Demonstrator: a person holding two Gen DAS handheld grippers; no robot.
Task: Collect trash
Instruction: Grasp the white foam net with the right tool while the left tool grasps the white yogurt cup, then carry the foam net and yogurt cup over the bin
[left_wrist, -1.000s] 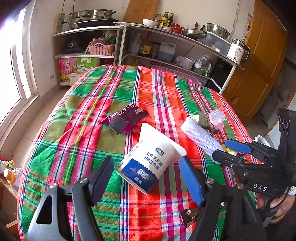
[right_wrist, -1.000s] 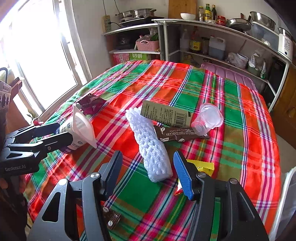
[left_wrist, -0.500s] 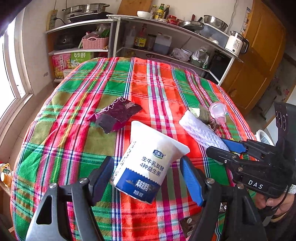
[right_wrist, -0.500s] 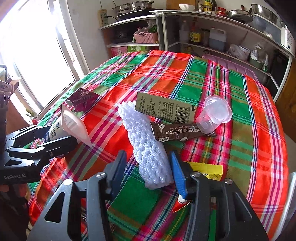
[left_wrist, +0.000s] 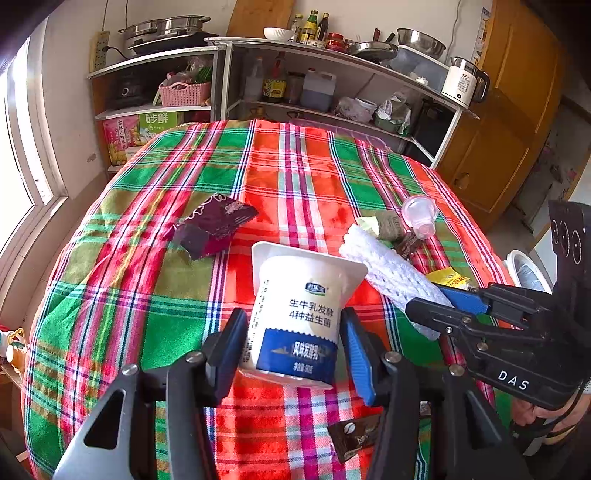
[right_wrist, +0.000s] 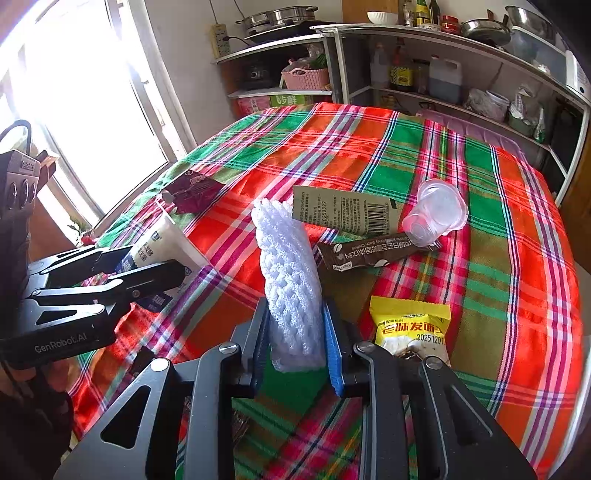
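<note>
A white and blue yogurt cup lies on its side on the plaid tablecloth. My left gripper is shut on the cup near its base; it also shows in the right wrist view. My right gripper is shut on the near end of a white foam net sleeve, which also shows in the left wrist view. Other trash lies on the cloth: a purple wrapper, a green carton, a brown coffee sachet, a clear plastic cup and a yellow packet.
Metal shelves with bottles, pots and a kettle stand behind the table. A window is at the left and a wooden cabinet at the right. A white bin shows past the table's right edge. A small brown wrapper lies near the front edge.
Both grippers have moved forward and closed: the left onto the yogurt cup, the right onto the foam net sleeve. One second ago both were open around these things.
</note>
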